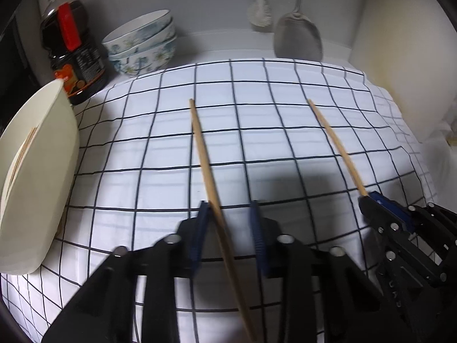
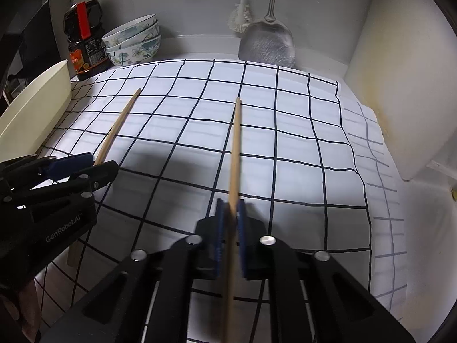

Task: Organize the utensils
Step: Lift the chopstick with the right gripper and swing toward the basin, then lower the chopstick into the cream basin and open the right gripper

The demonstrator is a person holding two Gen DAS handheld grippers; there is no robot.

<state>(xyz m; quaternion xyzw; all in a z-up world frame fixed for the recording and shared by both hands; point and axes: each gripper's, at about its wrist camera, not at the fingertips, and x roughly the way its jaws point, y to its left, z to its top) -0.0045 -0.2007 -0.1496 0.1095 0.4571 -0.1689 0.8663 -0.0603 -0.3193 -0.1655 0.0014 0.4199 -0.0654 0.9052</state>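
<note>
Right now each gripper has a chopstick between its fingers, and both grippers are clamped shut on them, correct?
Not quite. The right gripper is shut on its chopstick, but the left wrist view shows the left gripper open, its chopstick against one finger only.

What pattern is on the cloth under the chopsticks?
White cloth with a thin black grid; clearest in the right wrist view.

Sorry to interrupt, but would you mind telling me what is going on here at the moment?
A person is tidying chopsticks with two handheld grippers over a checked cloth. The right gripper is shut on one chopstick. The left gripper has its jaws apart, with a second chopstick lying against its left finger, so it is not clamped. A cream tray at the left already holds some chopsticks. Bowls, a sauce bottle and a hanging spatula stay at the back.
</note>
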